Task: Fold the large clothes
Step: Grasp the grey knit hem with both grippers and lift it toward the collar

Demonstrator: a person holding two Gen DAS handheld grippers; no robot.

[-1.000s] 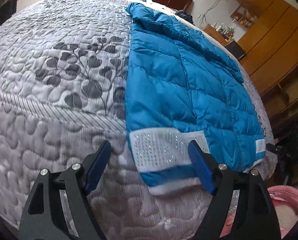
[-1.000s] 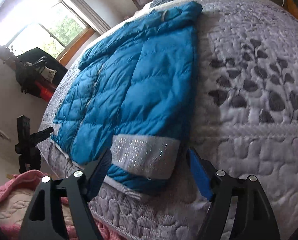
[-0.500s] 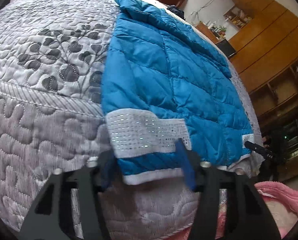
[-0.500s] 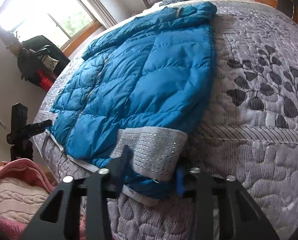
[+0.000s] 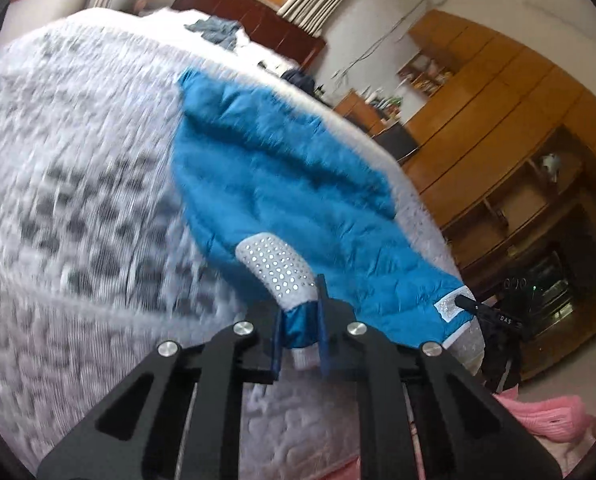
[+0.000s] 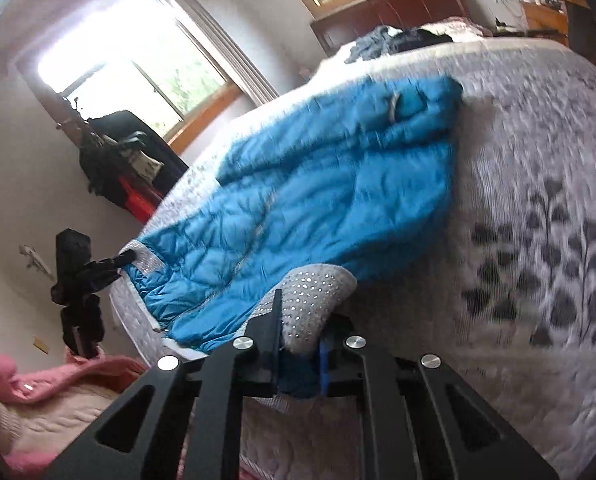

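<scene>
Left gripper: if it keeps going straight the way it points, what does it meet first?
The left gripper is shut on the jacket at its grey studded hem band, so it would push into the jacket first, with the bedspread probably beneath.

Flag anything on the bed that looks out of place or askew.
Loose clothes lie bunched by the headboard. The blue jacket is lifted at its hem, each gripper shut on a studded grey band; otherwise nothing odd.

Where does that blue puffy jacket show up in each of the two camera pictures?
Left wrist view: blue puffer jacket fills the centre, running up-left from the gripper.
Right wrist view: blue puffer jacket fills the centre, running up-right from the gripper.
Shared landmark: the dark wooden headboard.
</scene>
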